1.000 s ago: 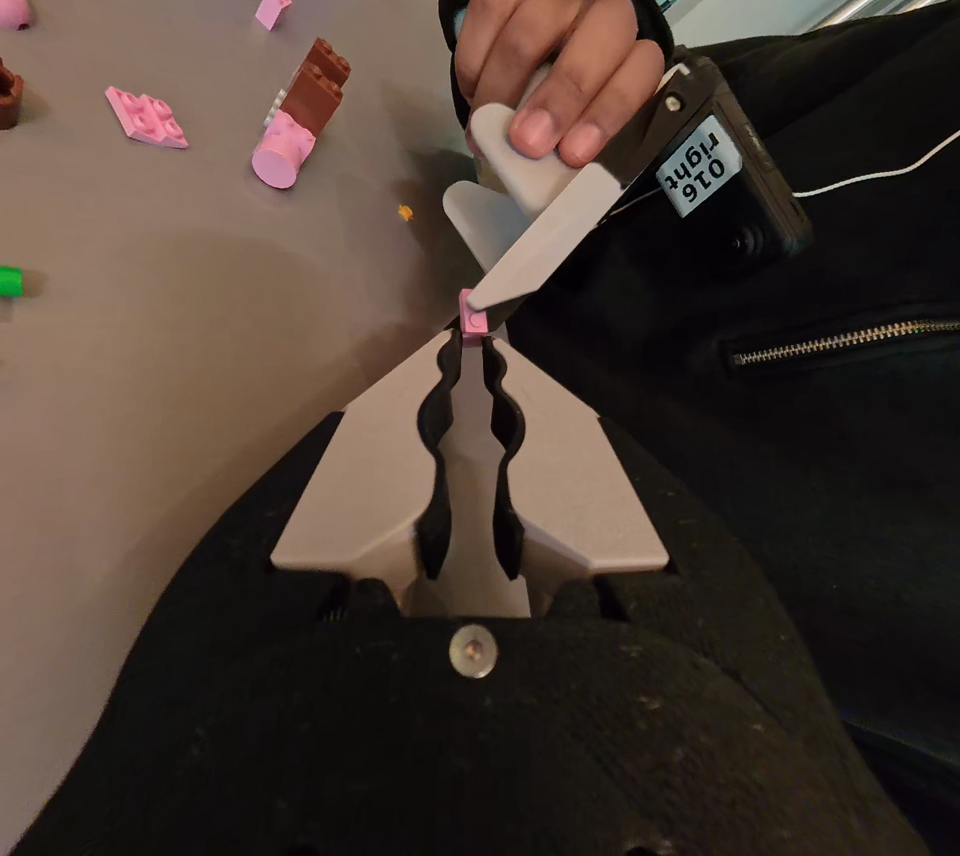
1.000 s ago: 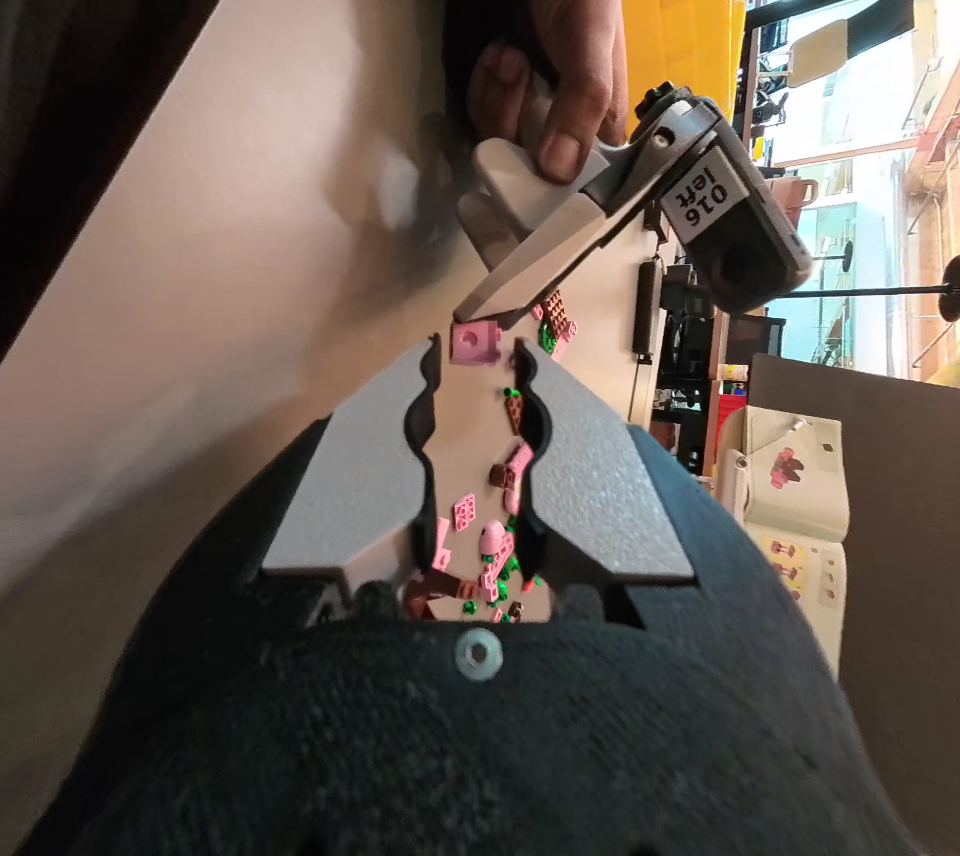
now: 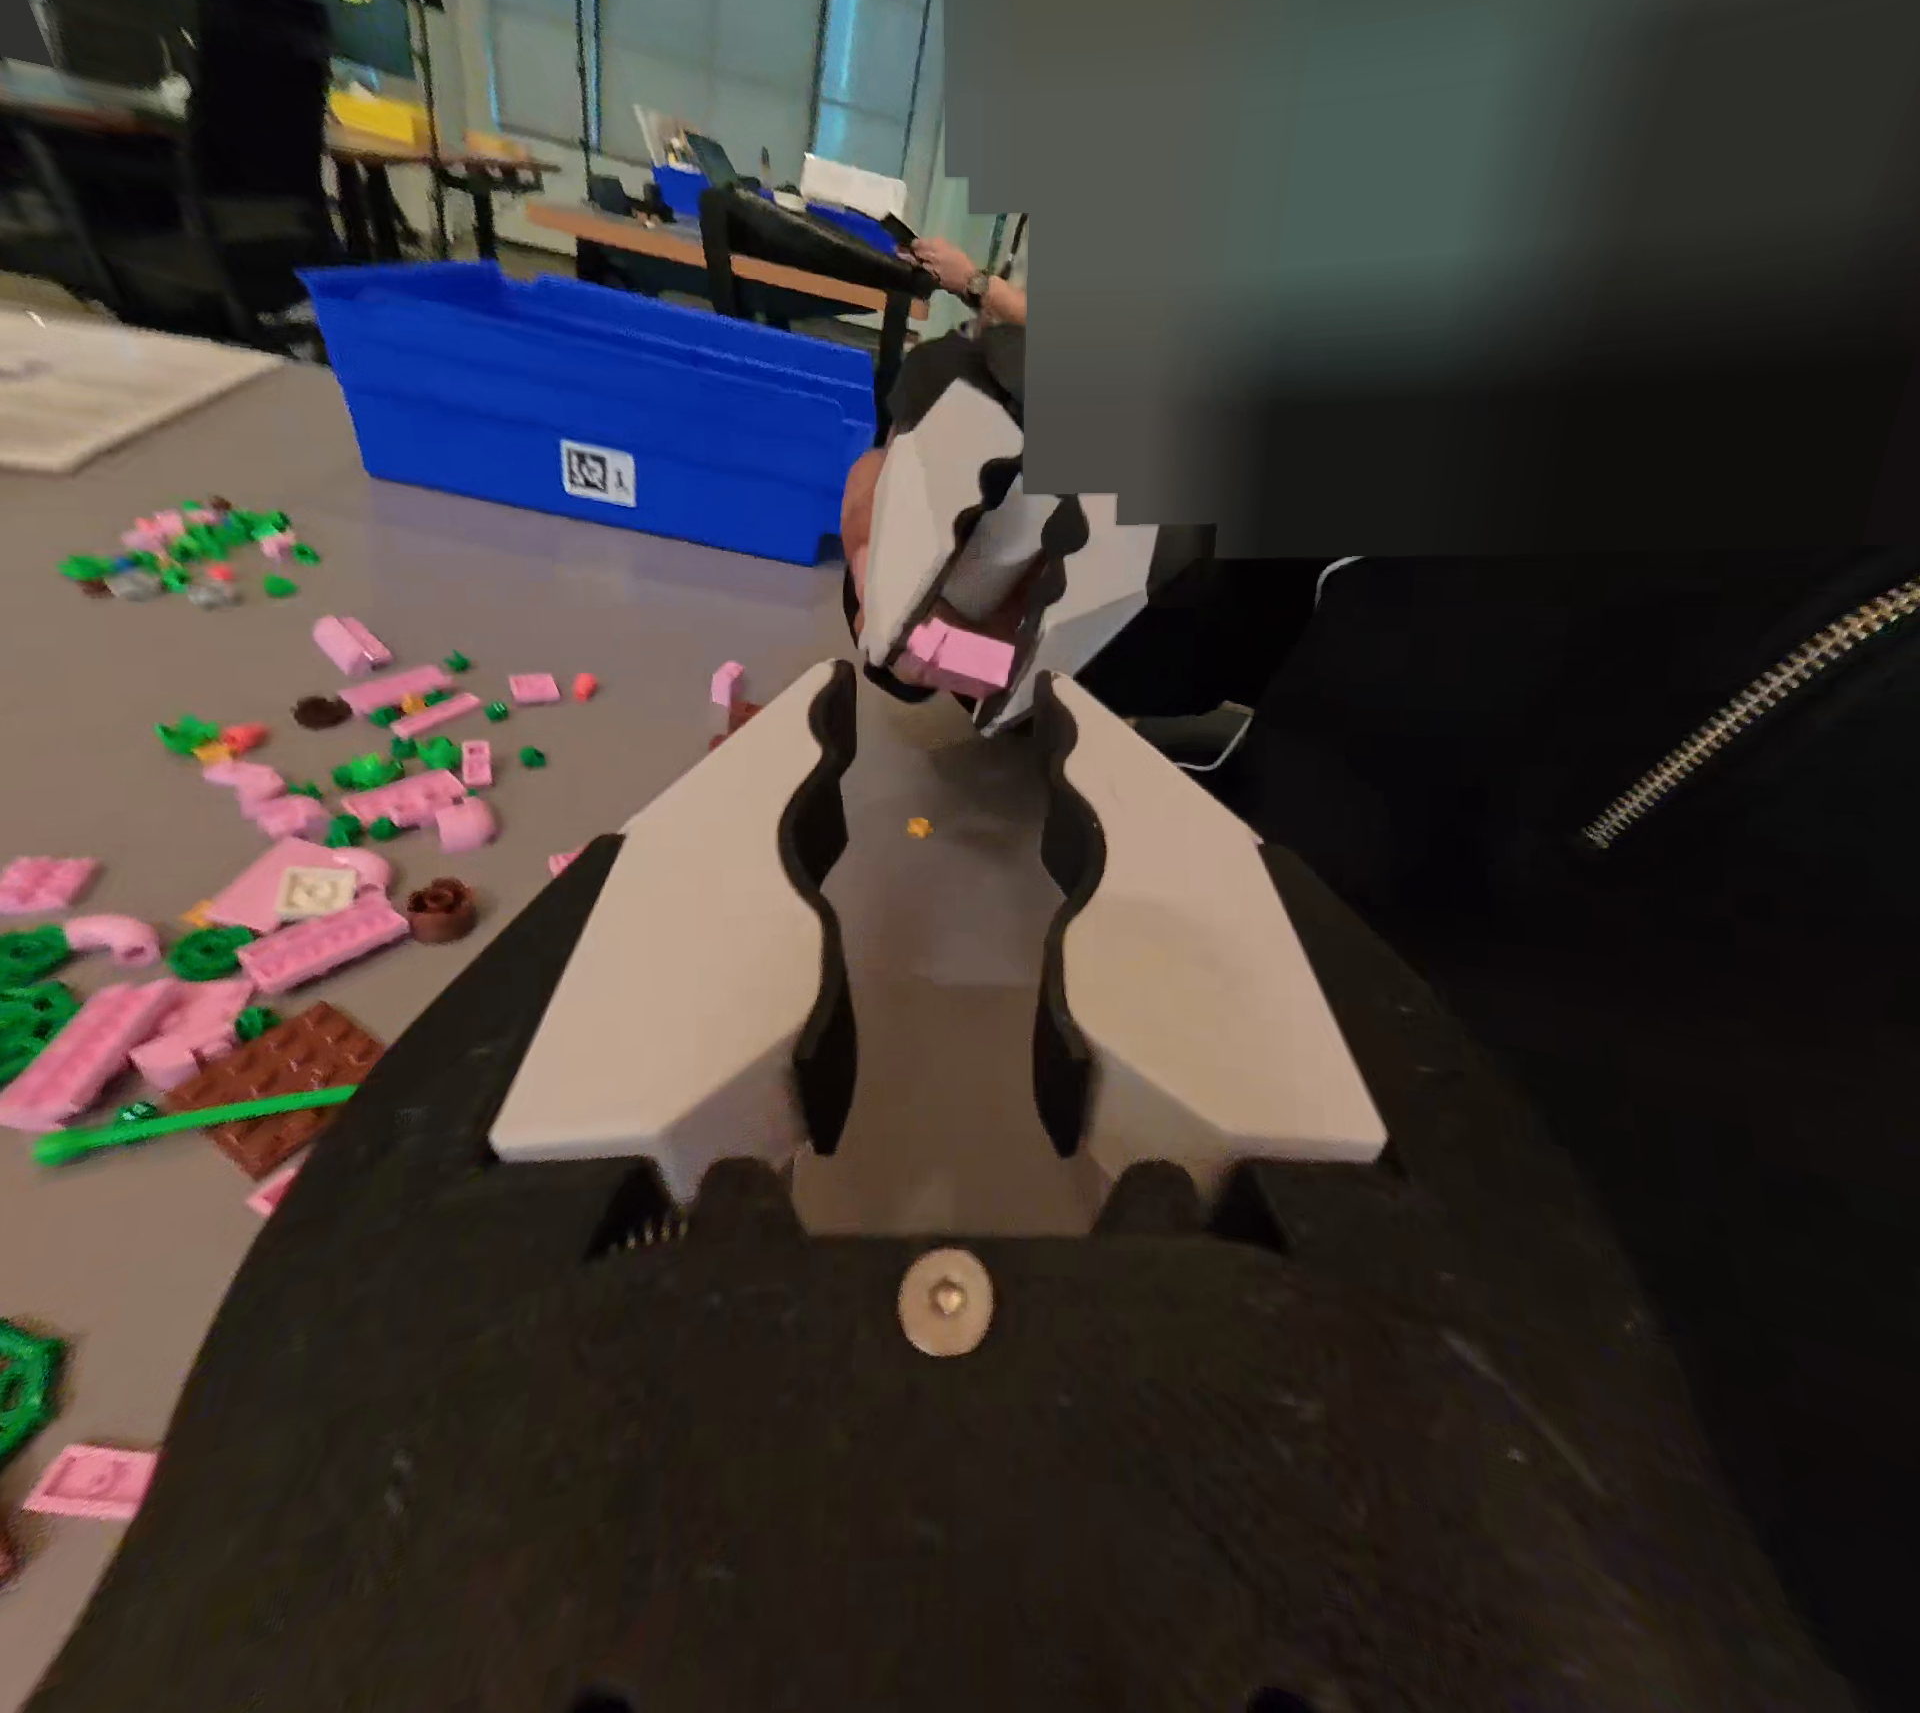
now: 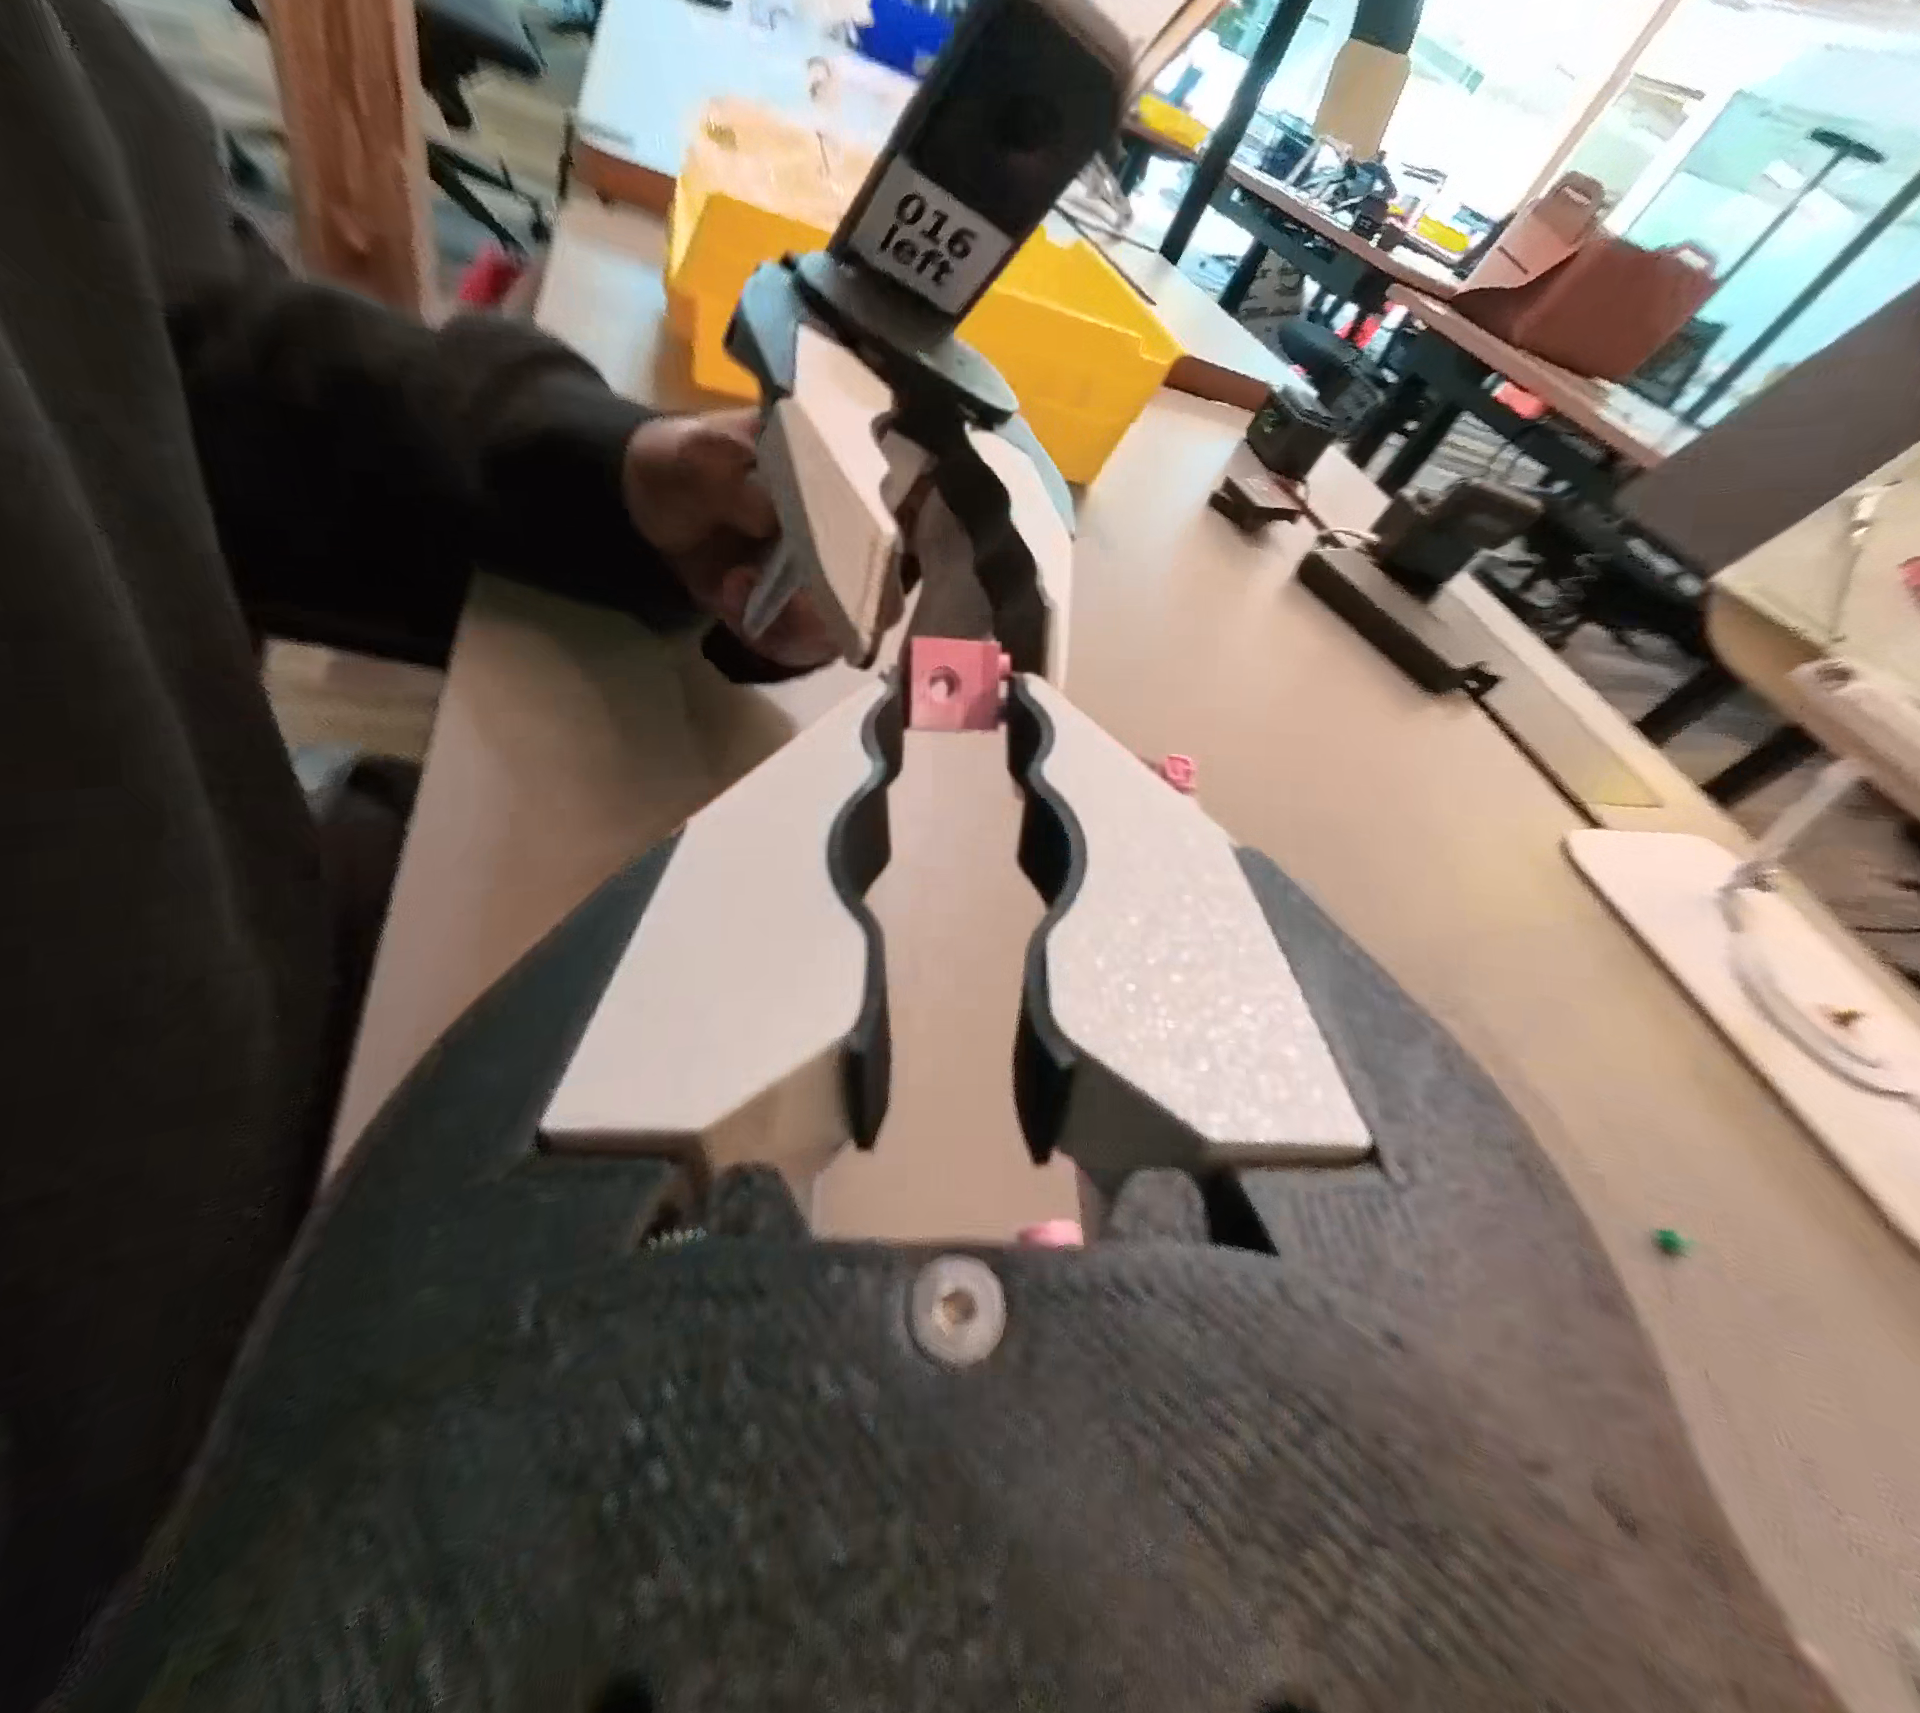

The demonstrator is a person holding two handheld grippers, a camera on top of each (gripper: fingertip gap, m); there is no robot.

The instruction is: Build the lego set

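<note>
My right gripper (image 4: 951, 707) is shut on a small pink brick (image 4: 948, 695) with a round hole in its facing side, held at the fingertips above the table. My left gripper (image 3: 945, 687) is open and empty, its tips just in front of that brick. In the left wrist view the right gripper (image 3: 951, 676) faces me with the pink brick (image 3: 966, 661) between its fingers. In the right wrist view the left gripper (image 4: 951, 624) stands just behind the brick, held by a hand.
Loose pink, green and brown pieces (image 3: 312, 832) lie scattered on the grey table (image 3: 623, 624) at left, with a brown plate (image 3: 281, 1081). A blue bin (image 3: 582, 406) stands behind them. A yellow bin (image 4: 1039, 333) stands beyond. A black jacket fills the right. Left and right tips are no more than a few centimetres apart.
The pink brick has passed from my left gripper to my right. The left gripper has opened and drawn back a little; the right has shut on the brick. Both grippers have swung to new angles.
</note>
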